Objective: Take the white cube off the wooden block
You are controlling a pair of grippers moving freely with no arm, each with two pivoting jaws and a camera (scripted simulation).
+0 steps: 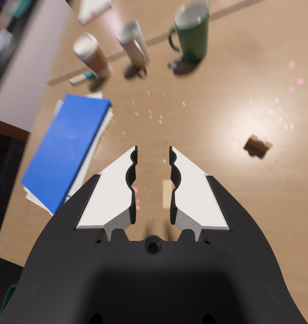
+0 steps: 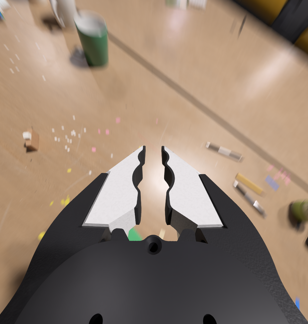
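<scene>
A small white cube (image 1: pixel 262 139) sits on top of a brown wooden block (image 1: pixel 257 147) on the tan table, far to the right of my left gripper (image 1: pixel 153 148). The left gripper is open and empty, high above the table. In the right wrist view the white cube (image 2: pixel 26 135) on the wooden block (image 2: pixel 32 141) lies far to the left of my right gripper (image 2: pixel 153 148). The right gripper is open with a narrower gap and holds nothing.
A blue book (image 1: pixel 65 149) on papers lies at the left. Two paper cups (image 1: pixel 92 54) and a green mug (image 1: pixel 191 31) stand at the back. Markers (image 2: pixel 223 151) and a green object (image 2: pixel 303 210) lie at the right. Small paper scraps (image 2: pixel 69 136) dot the table.
</scene>
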